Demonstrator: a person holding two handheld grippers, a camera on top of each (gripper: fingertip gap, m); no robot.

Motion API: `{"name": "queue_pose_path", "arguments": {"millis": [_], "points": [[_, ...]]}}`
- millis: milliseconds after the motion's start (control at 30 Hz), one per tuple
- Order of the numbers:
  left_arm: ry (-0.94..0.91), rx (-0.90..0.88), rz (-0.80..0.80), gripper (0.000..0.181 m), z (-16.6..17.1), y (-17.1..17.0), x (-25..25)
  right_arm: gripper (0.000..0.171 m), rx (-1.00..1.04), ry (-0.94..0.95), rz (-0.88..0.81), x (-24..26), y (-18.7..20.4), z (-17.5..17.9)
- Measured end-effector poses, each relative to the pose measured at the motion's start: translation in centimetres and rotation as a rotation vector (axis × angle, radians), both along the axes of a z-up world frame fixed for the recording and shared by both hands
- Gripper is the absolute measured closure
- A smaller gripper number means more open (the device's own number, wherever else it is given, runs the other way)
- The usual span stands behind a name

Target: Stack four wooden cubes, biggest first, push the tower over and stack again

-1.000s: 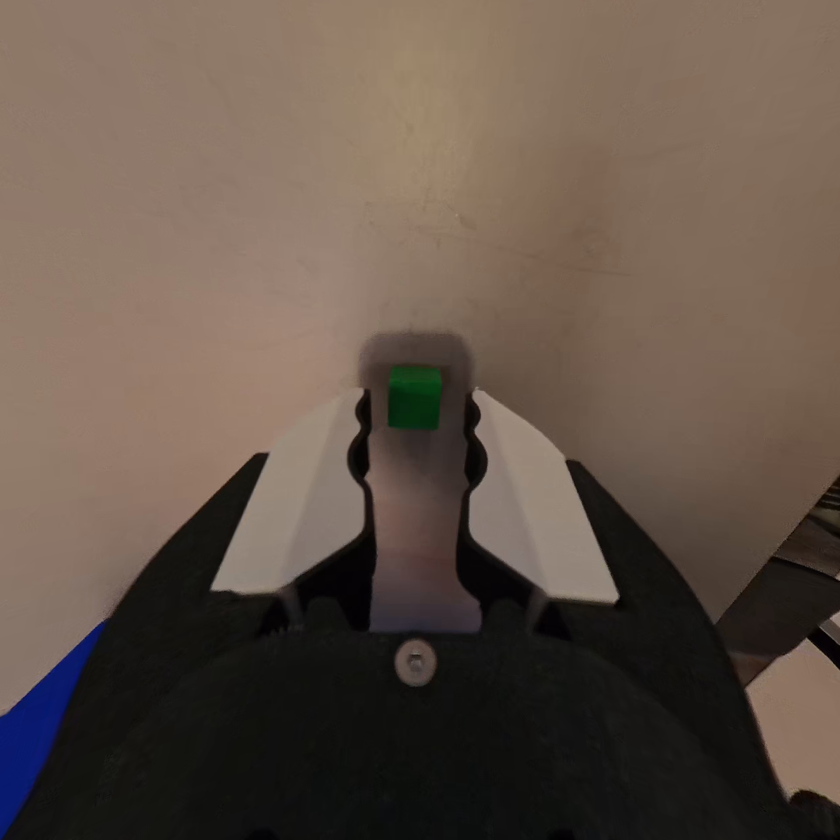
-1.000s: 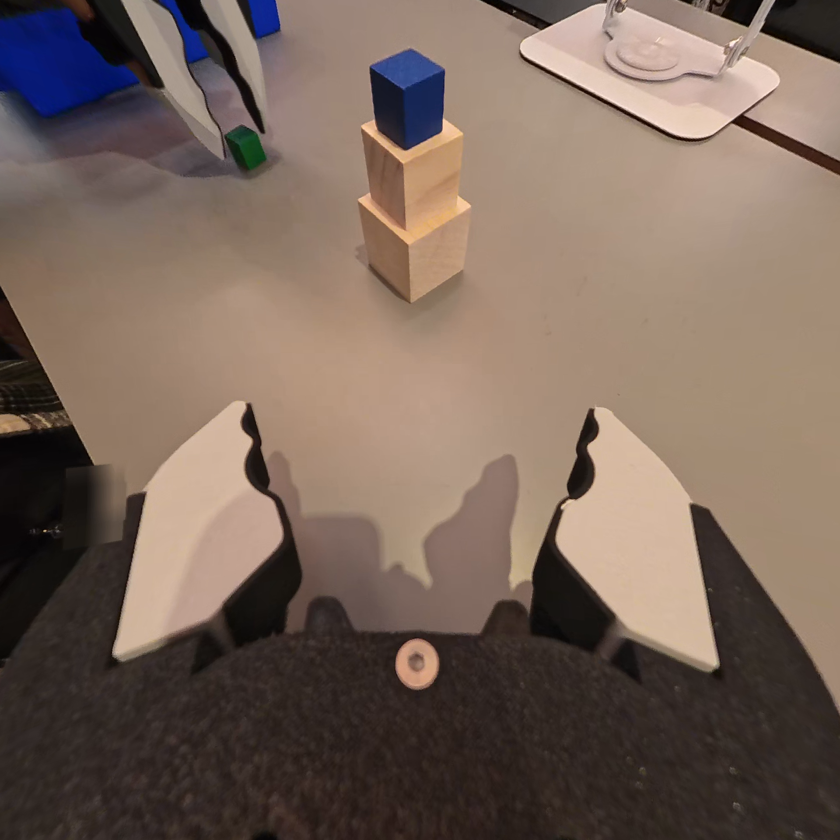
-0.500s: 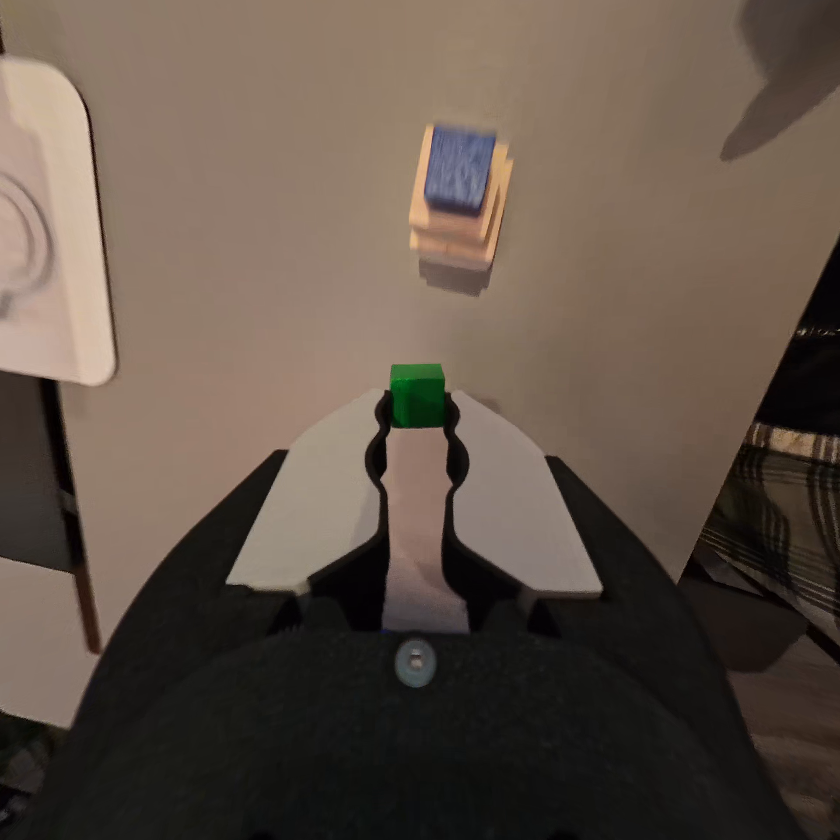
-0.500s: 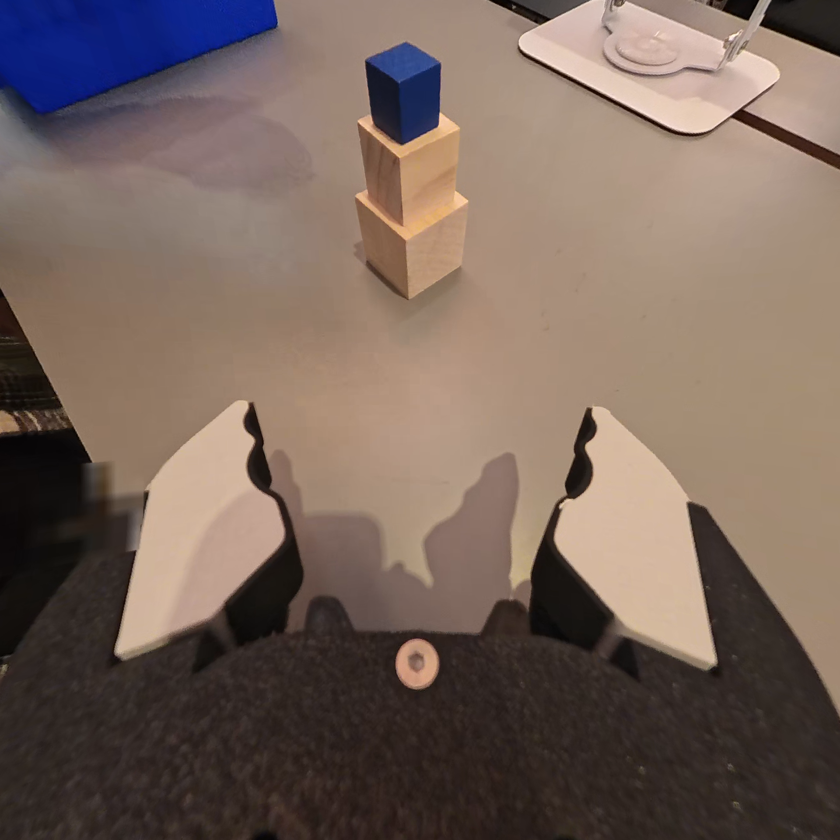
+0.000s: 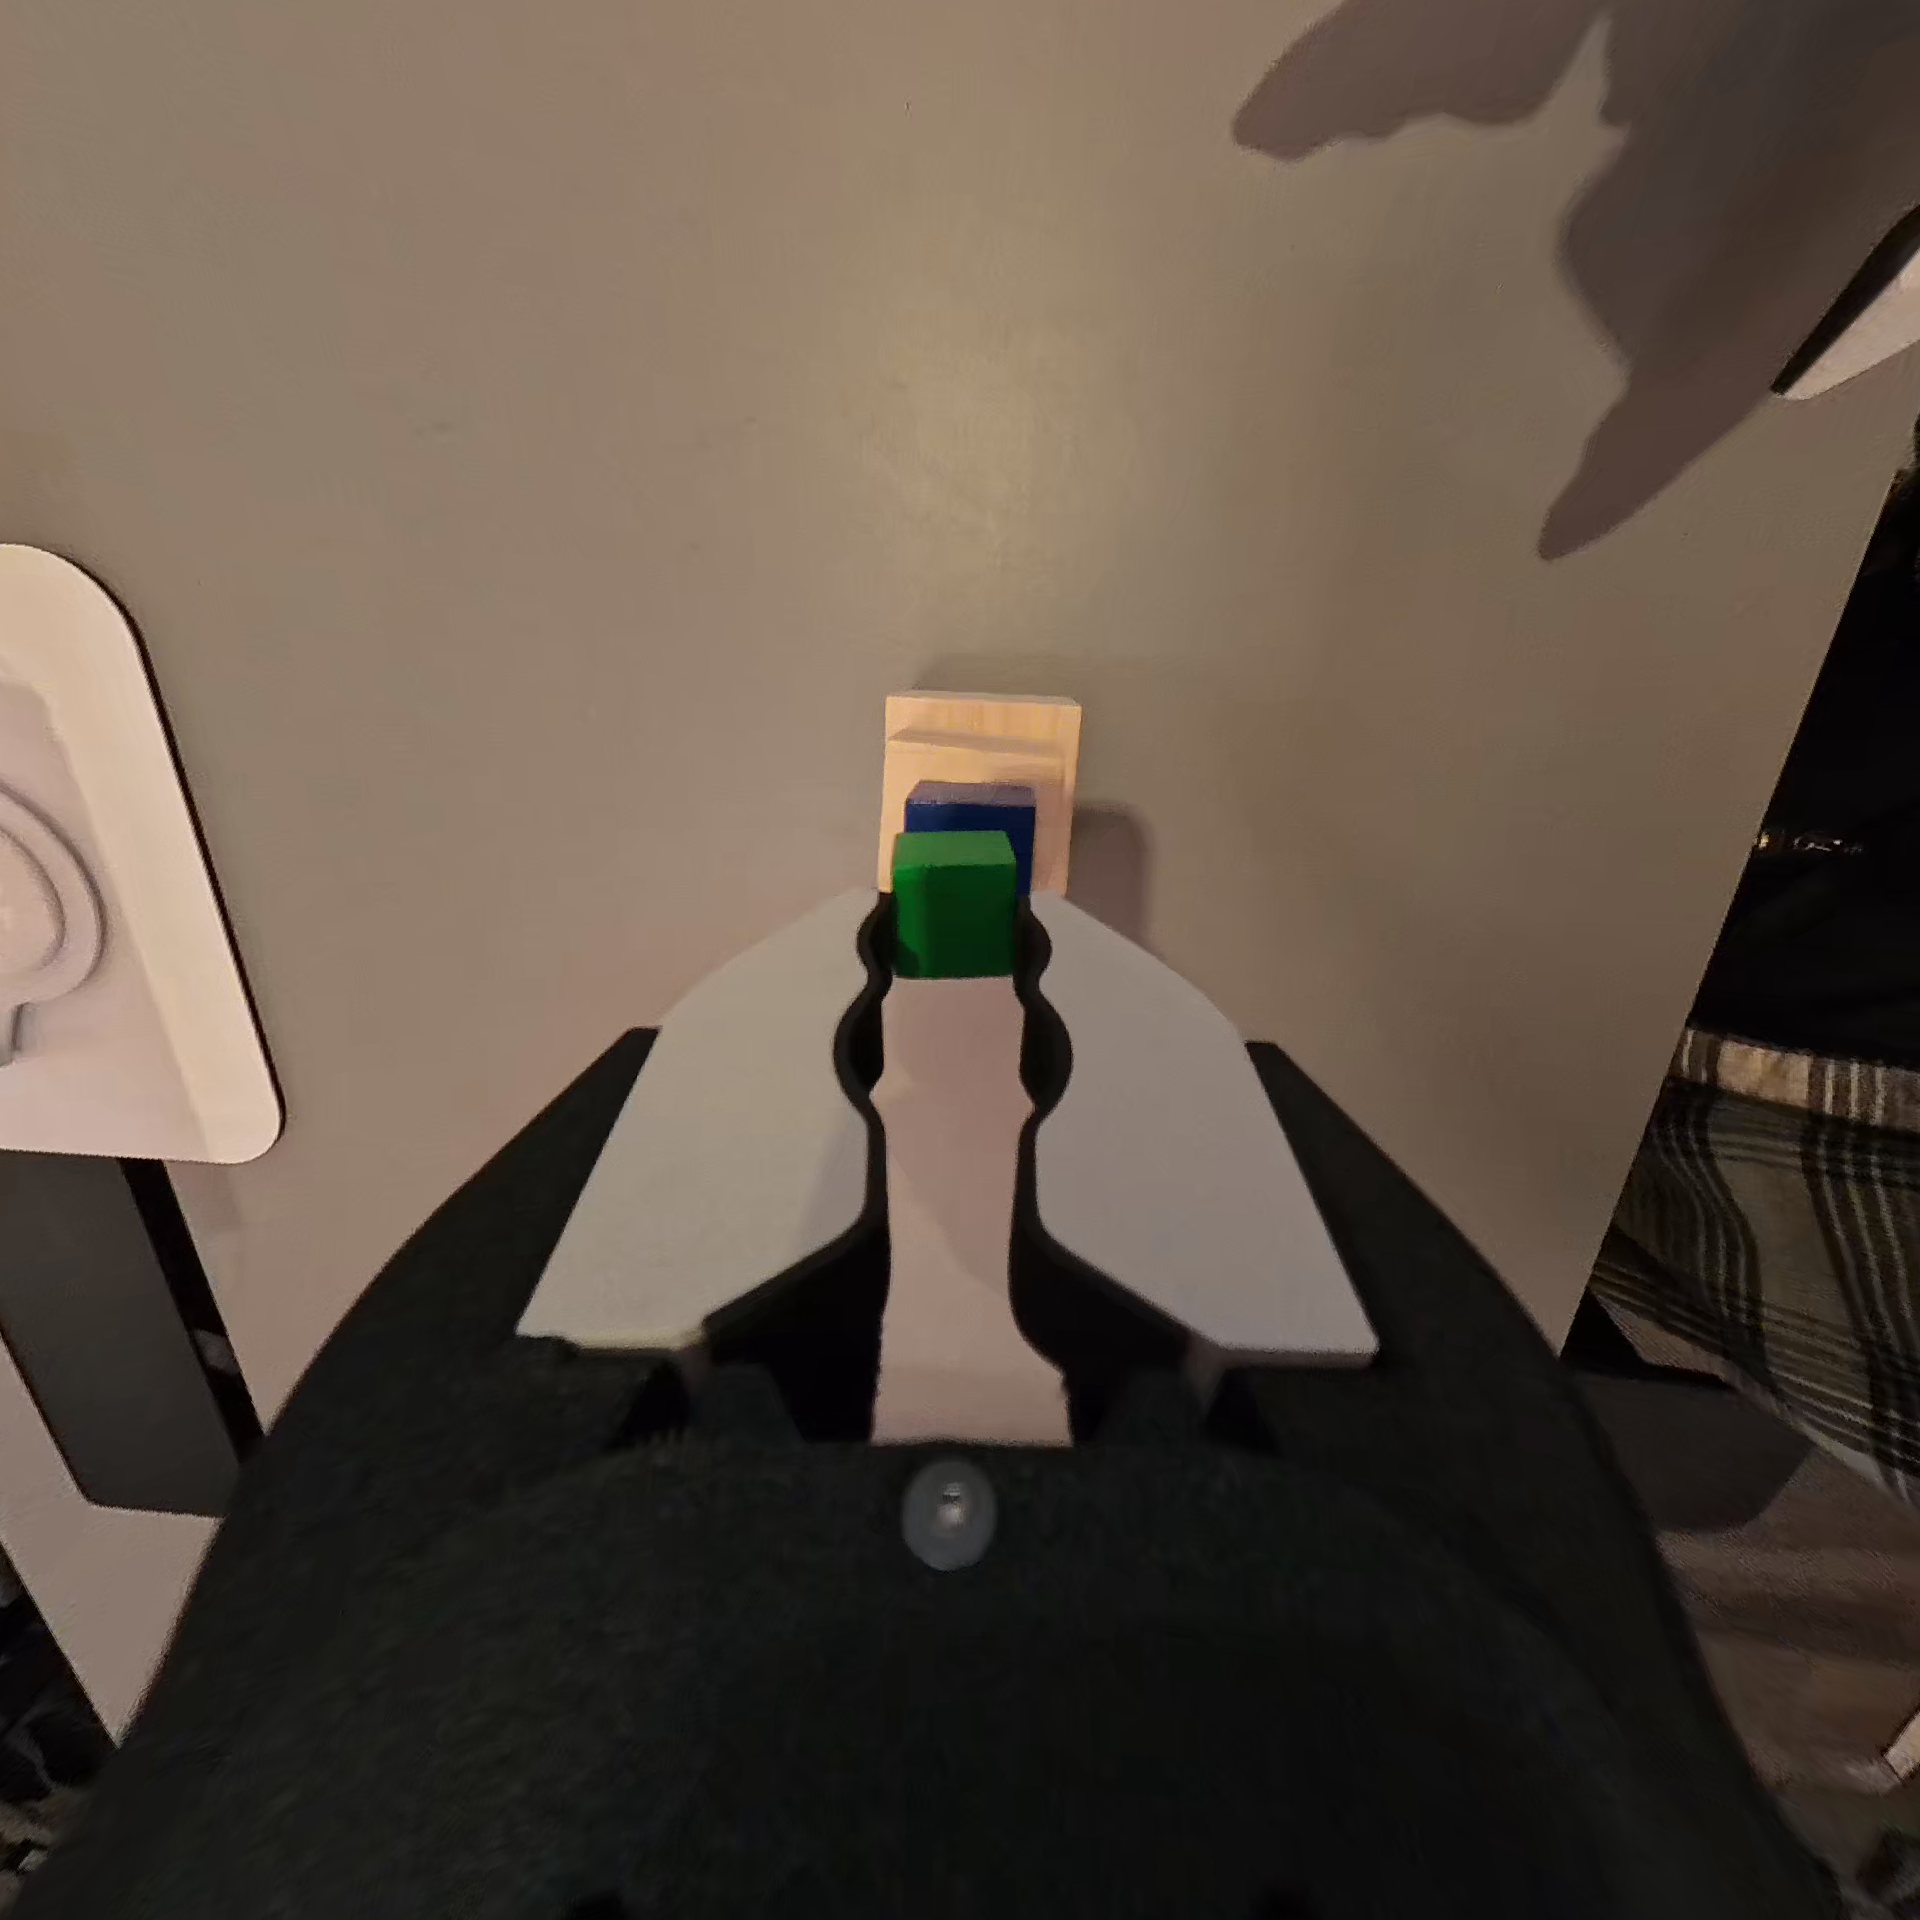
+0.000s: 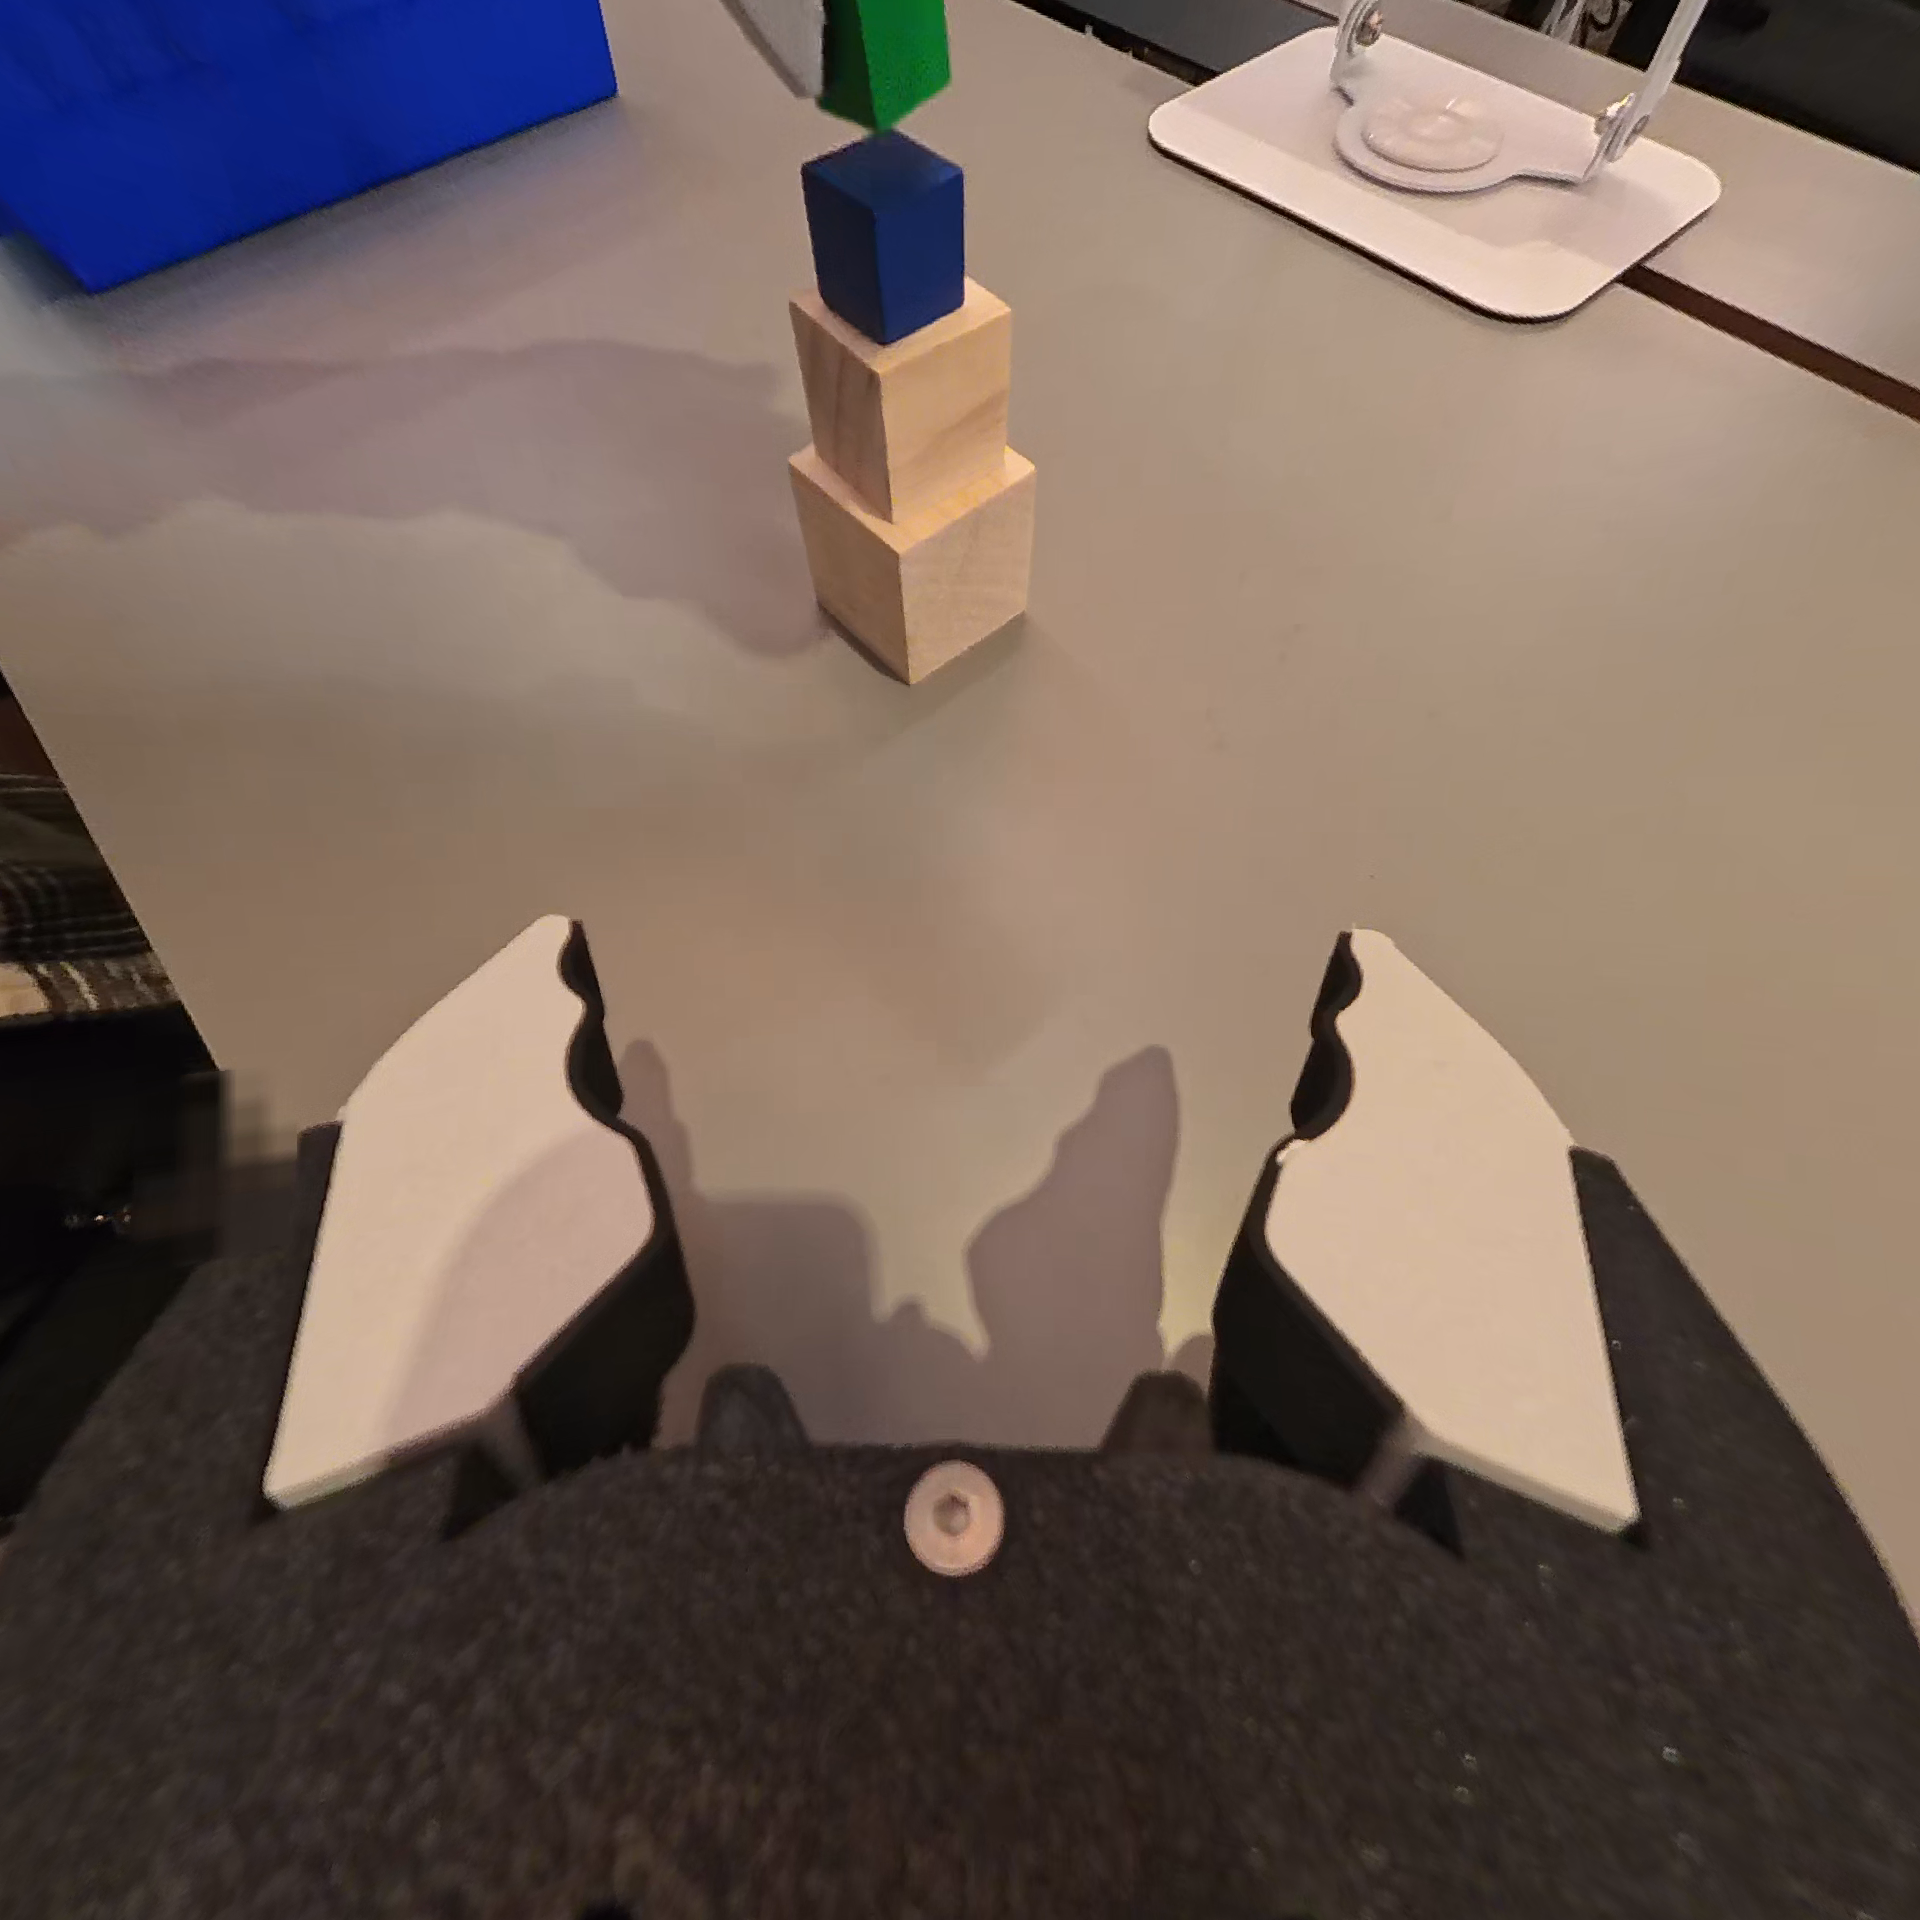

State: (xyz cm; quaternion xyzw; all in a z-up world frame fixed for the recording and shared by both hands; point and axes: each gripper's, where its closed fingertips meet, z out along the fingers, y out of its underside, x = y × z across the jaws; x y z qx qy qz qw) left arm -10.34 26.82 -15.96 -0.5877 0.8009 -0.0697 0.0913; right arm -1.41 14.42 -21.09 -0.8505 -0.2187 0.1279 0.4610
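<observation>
A tower stands on the grey table: a large plain wooden cube (image 6: 940, 577) at the bottom, a smaller plain cube (image 6: 914, 405) on it, and a blue cube (image 6: 885, 241) on top. My left gripper (image 5: 953, 925) is shut on a small green cube (image 5: 953, 902) and holds it just above the blue cube (image 5: 971, 810), looking straight down on the tower. The green cube (image 6: 888, 57) also shows at the top of the right wrist view. My right gripper (image 6: 961, 971) is open and empty, low over the table in front of the tower.
A white tray (image 6: 1455, 197) with a clear stand sits at the back right; it also shows at the left of the left wrist view (image 5: 125, 852). A blue box (image 6: 260, 114) is at the back left. The table's edge (image 6: 94, 831) runs along the left. One gripper's finger ends stand about 15 cm off the other's.
My left gripper closed on the green cube, lifted it off the table and carried it over the tower. The right gripper has stayed put and open.
</observation>
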Motion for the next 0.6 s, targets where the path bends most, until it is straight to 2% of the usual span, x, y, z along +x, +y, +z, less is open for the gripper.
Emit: {"name": "queue_pose_path", "arguments": {"millis": [600], "points": [[0.030,-0.015,-0.017,0.160,-0.72,-0.20,0.01,0.045,-0.007,-0.003,0.005,-0.20,-0.01,-0.15]]}}
